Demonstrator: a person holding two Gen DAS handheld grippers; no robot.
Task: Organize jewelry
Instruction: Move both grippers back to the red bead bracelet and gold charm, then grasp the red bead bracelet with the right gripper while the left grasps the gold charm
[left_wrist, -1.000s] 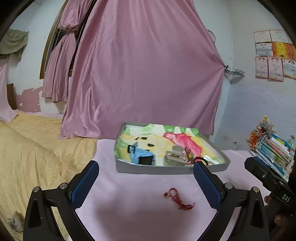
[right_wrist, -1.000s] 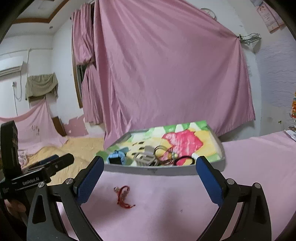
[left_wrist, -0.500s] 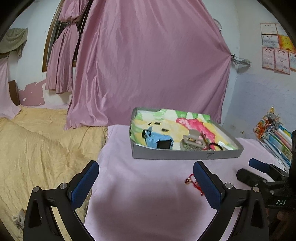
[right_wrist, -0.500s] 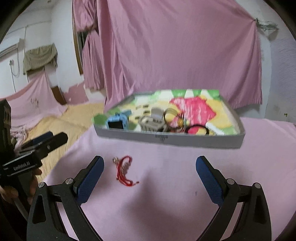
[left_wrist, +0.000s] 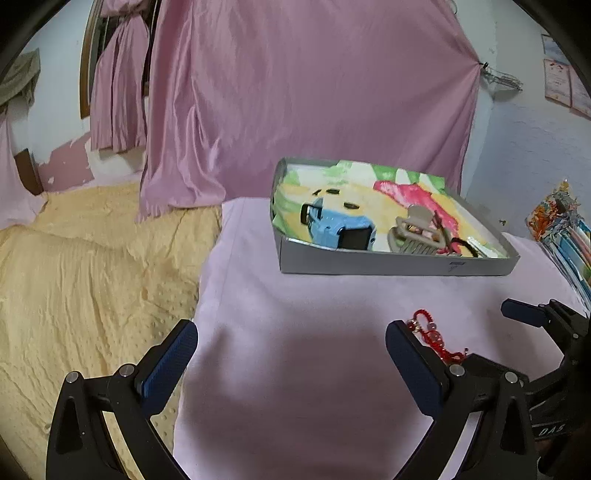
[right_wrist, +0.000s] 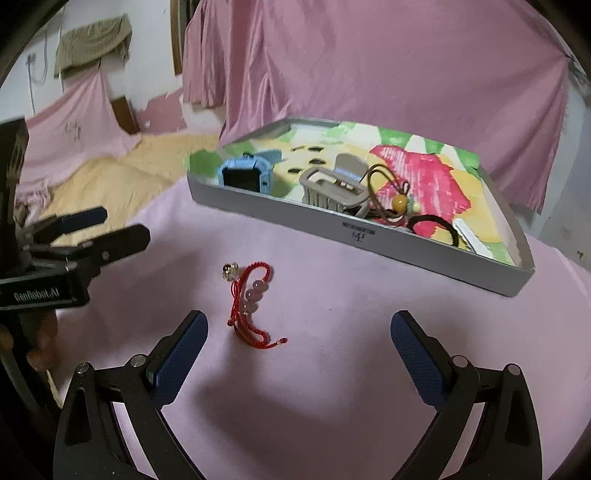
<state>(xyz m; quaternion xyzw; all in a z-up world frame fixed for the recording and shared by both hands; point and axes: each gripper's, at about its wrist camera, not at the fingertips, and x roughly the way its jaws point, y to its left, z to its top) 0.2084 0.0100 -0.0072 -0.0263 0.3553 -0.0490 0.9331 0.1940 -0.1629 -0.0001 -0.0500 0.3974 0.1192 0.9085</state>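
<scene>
pink curtains (left_wrist: 306, 92) hang across the back of the room, and a pale pink cloth (right_wrist: 332, 332) covers the tabletop, with a yellow bedspread (left_wrist: 92, 266) lying off to the left of the left tool. both tools are held low over the cloth with their blue-padded fingers spread wide and nothing between them. the left tool (left_wrist: 291, 354) points toward the left part of the cloth; the red bracelet (left_wrist: 434, 336) shows just behind its right finger, partly hidden by it. the right tool (right_wrist: 299, 343) looks down on the same red bracelet (right_wrist: 251, 306), which lies loose on the cloth just ahead of its left finger, touching neither pad; pale pink beads and a small metal charm sit along its red cord. ahead of both tools, well beyond the bracelet, a shallow grey tray (right_wrist: 358, 234) with a bright painted lining rests on the cloth. inside it are a blue watch (right_wrist: 245, 177) at the left, a grey hair claw (right_wrist: 332, 186) near the middle, a brown cord with a yellow bead (right_wrist: 395, 195) beside the claw, and a black hair tie (right_wrist: 436, 229) toward the right. from the right wrist view the left tool (right_wrist: 96, 236) appears at the far left, its fingers apart too. a stack of colourful books (left_wrist: 565, 236) stands far to the right of the left tool.
</scene>
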